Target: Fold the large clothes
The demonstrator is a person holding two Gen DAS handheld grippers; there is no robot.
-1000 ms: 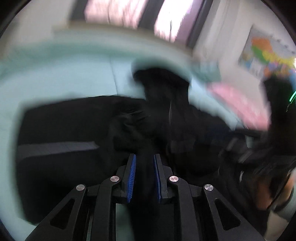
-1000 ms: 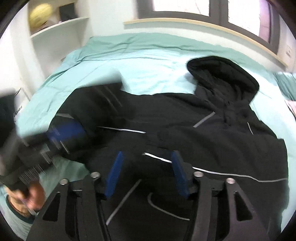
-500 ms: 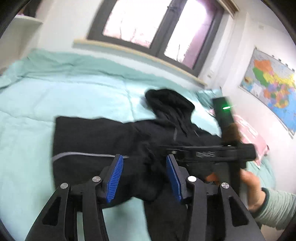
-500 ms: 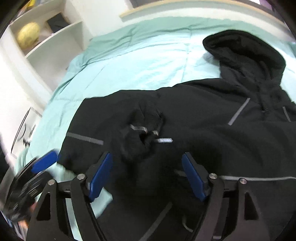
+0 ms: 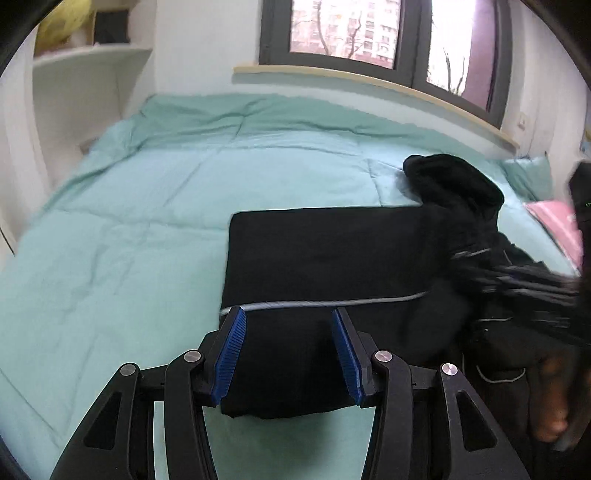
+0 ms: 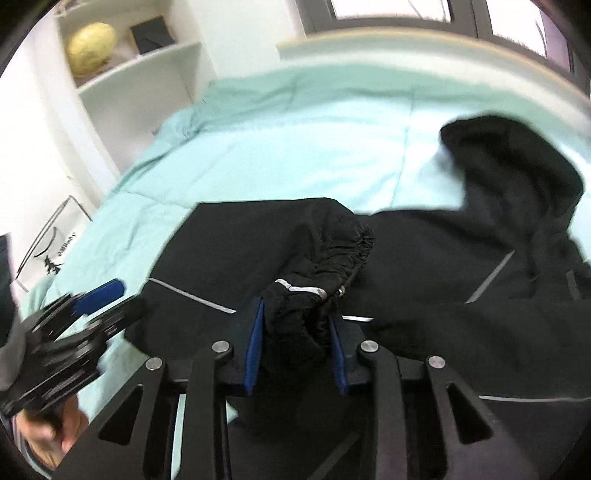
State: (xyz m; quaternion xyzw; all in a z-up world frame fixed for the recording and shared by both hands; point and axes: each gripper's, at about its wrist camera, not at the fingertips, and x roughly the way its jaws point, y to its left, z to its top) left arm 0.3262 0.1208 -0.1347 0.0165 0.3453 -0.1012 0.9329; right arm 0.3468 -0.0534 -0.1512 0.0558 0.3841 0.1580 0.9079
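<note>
A black hooded jacket (image 5: 325,258) with thin grey stripes lies on the teal bed (image 5: 147,221), its hood (image 5: 454,184) toward the window. My left gripper (image 5: 287,321) hovers open over the jacket's folded left part, with nothing between its blue pads. In the right wrist view my right gripper (image 6: 295,314) is closing its jaws, and the bunched elastic sleeve cuff (image 6: 306,291) is squeezed between its pads, lifted off the jacket body (image 6: 443,280). The left gripper (image 6: 85,310) shows blurred at the lower left, held by a hand (image 6: 48,435).
A white shelf (image 6: 140,70) with a yellow round thing (image 6: 90,48) stands left of the bed. A white paper bag (image 6: 51,251) leans beside the bed. A pink item (image 5: 554,221) lies at the bed's right edge. The window (image 5: 369,29) is behind the bed.
My left gripper let go of the black cloth, opened and drew up and back. My right gripper opened wider, moved forward onto the sleeve cuff and closed on it.
</note>
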